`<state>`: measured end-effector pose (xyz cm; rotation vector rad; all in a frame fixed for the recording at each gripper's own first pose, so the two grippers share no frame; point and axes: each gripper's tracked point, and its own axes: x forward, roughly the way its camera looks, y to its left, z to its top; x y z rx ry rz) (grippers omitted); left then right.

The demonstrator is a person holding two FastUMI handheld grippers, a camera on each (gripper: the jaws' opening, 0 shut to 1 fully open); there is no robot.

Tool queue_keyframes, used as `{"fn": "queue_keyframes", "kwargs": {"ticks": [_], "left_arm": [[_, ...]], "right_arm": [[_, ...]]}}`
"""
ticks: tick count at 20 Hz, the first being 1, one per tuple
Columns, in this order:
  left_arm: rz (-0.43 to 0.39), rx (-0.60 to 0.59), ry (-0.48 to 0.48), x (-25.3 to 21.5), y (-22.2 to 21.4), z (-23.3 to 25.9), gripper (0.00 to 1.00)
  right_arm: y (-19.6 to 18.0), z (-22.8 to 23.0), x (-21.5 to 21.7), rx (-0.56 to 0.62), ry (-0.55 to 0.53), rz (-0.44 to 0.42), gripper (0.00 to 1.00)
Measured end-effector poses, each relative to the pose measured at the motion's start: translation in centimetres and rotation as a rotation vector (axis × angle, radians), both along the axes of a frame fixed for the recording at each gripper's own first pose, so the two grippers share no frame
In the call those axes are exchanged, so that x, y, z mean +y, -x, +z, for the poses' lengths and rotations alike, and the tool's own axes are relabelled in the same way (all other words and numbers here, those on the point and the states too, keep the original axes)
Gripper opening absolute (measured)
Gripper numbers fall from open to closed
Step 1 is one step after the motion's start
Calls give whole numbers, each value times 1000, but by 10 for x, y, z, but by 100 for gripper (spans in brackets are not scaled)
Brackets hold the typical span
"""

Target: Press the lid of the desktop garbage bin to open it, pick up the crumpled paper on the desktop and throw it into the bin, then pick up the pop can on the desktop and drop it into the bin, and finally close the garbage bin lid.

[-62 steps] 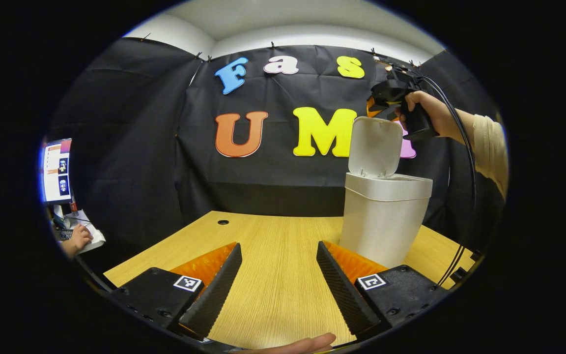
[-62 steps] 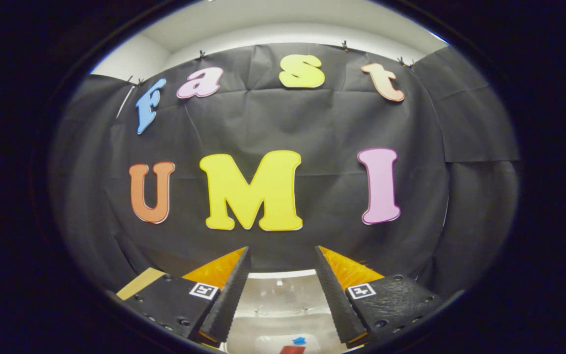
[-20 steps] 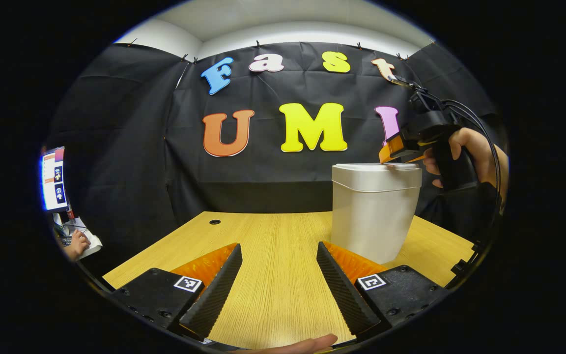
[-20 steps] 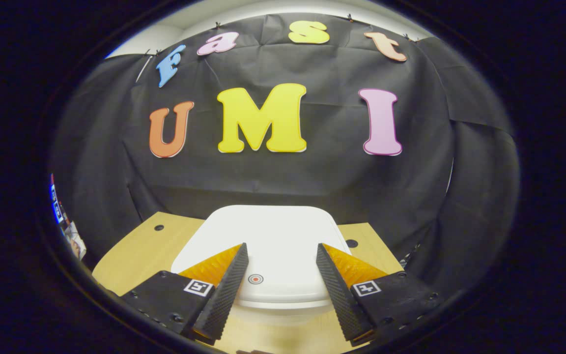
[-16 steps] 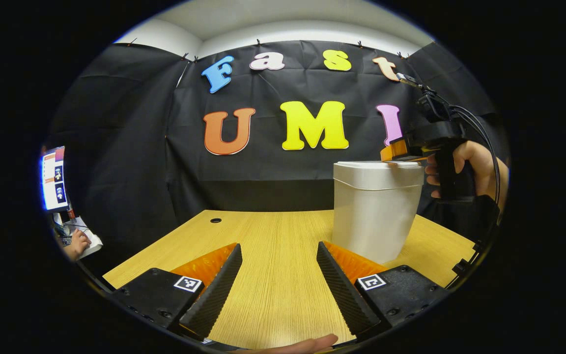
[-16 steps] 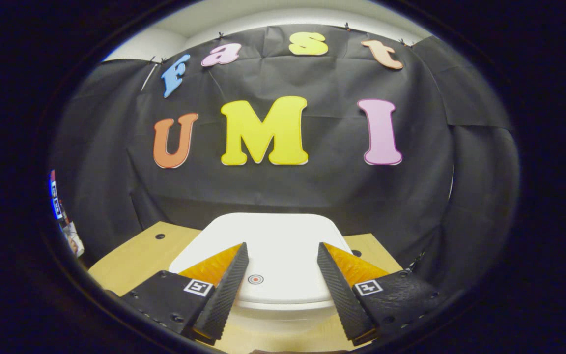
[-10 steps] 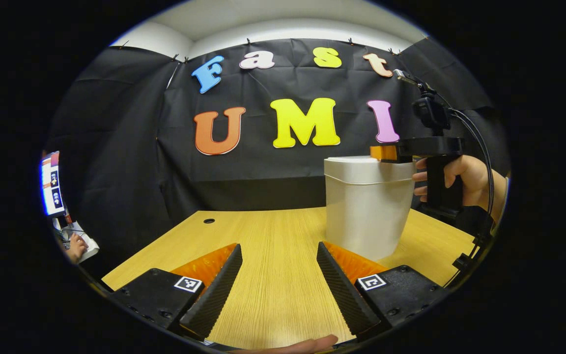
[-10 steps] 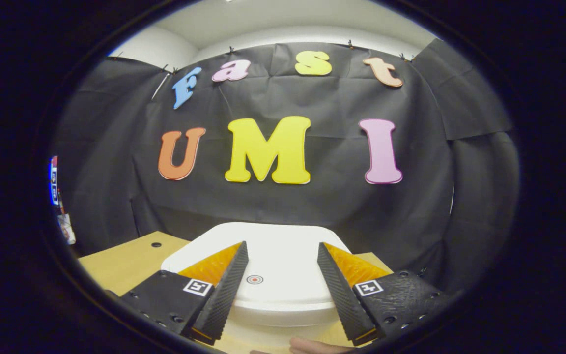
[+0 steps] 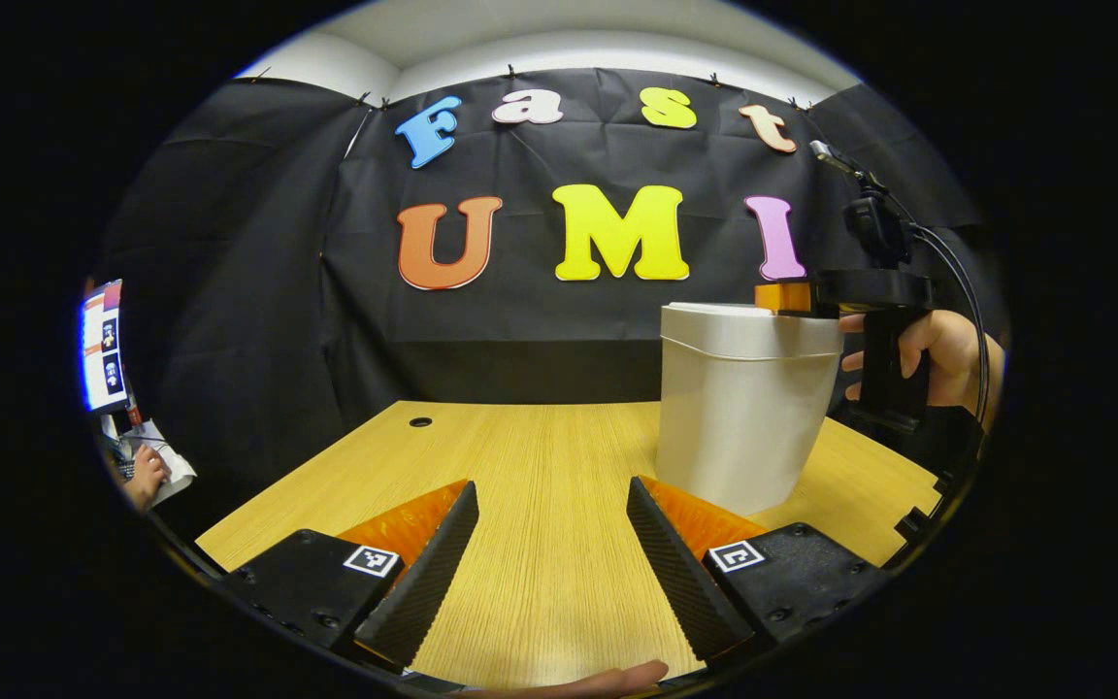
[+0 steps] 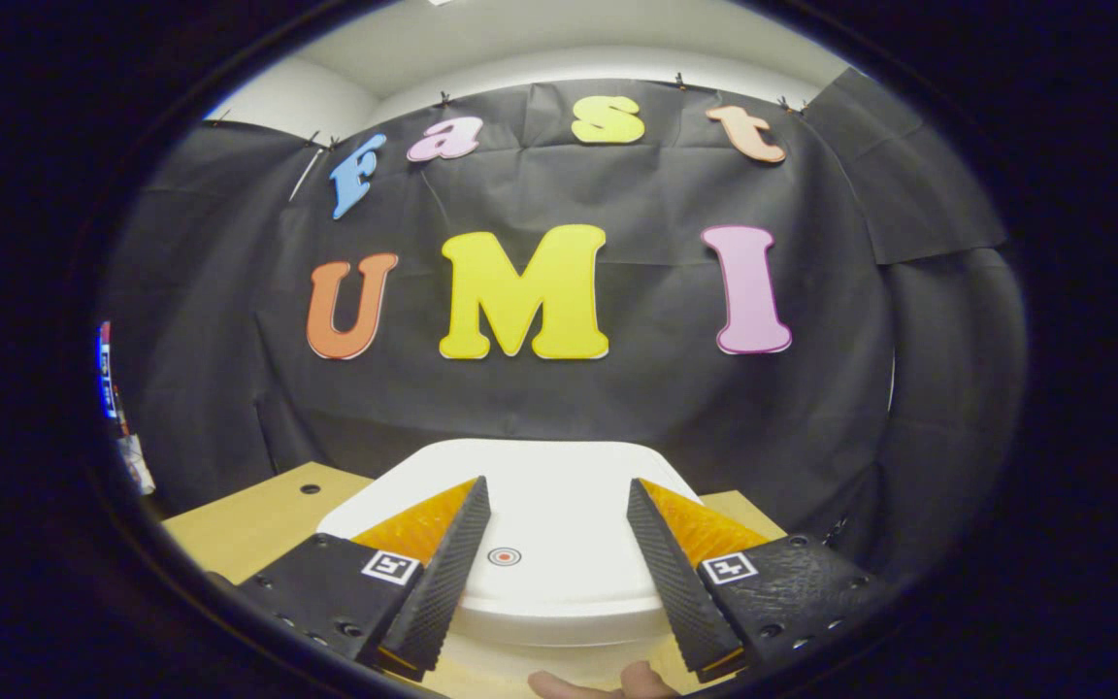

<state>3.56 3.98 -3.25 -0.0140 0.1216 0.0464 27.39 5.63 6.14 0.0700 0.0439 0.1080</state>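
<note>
The white garbage bin (image 9: 741, 408) stands on the wooden desk at the right of the left gripper view, its lid (image 10: 540, 529) lying flat and closed. My right gripper (image 10: 555, 500) hovers level just over the lid's near edge, open, with the lid's small round mark between its fingers. In the left gripper view that same gripper (image 9: 784, 297) rests at the bin's top right corner, held by a hand (image 9: 937, 351). My left gripper (image 9: 551, 500) is open low over the desk, left of the bin's base, with nothing between its fingers.
The wooden desk (image 9: 530, 476) stretches ahead, with a small round hole (image 9: 420, 422) near its far edge. A screen (image 9: 101, 345) and another person's hand (image 9: 144, 476) sit at the far left. A cable (image 9: 967, 291) trails from the right gripper.
The lid stood open 3.1 s ago and has been flat and closed for the last second. Since then the right gripper has levelled out over it. The left gripper has barely shifted.
</note>
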Motion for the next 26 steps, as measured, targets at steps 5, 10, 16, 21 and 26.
{"fn": "queue_keyframes", "kwargs": {"ticks": [5, 10, 16, 21, 26], "left_arm": [[-12, -6, -10, 3, -2, 0, 100], [-8, -4, -1, 8, -2, 0, 99], [8, -19, 8, 14, 0, 4, 99], [23, -21, -5, 15, 1, 6, 99], [13, -36, -27, 9, 2, 10, 99]], "right_arm": [[12, 4, -9, -12, 58, -63, 97], [29, 2, 0, 14, -14, -55, 94], [85, -14, -4, -7, -30, -24, 94], [124, -74, -23, 38, -137, -14, 95], [147, -122, -58, 105, -155, -49, 96]]}}
